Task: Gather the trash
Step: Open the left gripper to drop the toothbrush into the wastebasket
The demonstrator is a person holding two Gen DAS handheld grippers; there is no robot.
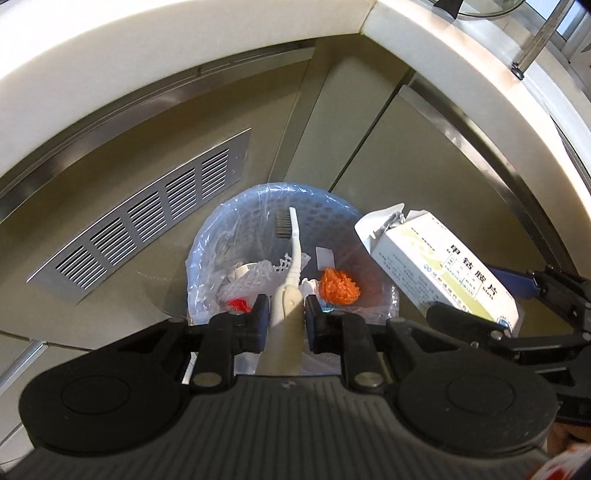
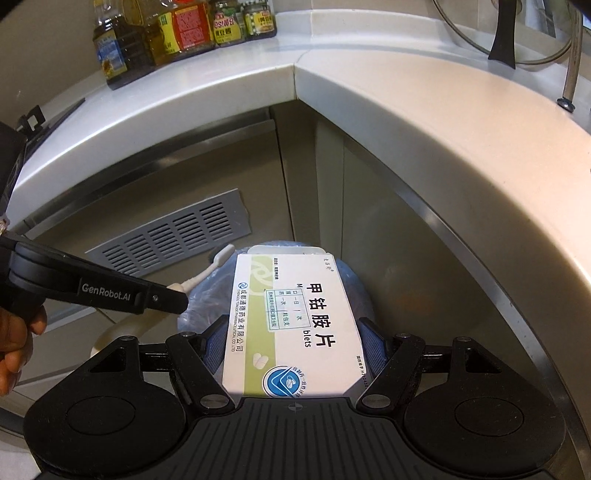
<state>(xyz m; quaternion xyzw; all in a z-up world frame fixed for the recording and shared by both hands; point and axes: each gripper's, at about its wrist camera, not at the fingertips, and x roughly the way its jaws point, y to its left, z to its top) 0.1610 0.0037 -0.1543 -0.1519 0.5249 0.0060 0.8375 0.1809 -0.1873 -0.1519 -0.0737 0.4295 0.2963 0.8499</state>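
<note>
I have two pieces of trash in hand, both hanging over the waste basket (image 1: 207, 254). The toothbrush (image 1: 291, 258) is pinched by its handle in my left gripper (image 1: 286, 317), jaws pressed tight on it, with the bristled head pointing out over the far rim of the basket. The medicine box (image 2: 295, 317) sits between the spread jaws of my right gripper (image 2: 293, 341), whose pads clamp it on its two long sides; its open flap end reaches out above the basket's right rim.

The basket is a pale perforated bin lined with a clear plastic bag (image 1: 199, 280), and it already holds some rubbish: an orange clump (image 1: 340, 288) toward the right side, crumpled white wrapping (image 1: 255, 275) in the middle and a red scrap (image 1: 238, 306) near the left wall. So I judge the collecting partly done; these two items are lifted and brought over the opening, and what is left is to let them go. Whether more trash waits elsewhere I cannot tell from here.

The basket stands on the floor in the inner corner of an L-shaped kitchen counter (image 2: 332, 96), against beige cabinet fronts. A metal vent grille (image 1: 147, 218) is set into the cabinet to the left. On the counter's far left end stand bottles and jars (image 2: 184, 29). At the left edge of the right wrist view I see the person's hand (image 2: 18, 343) holding the left gripper.
</note>
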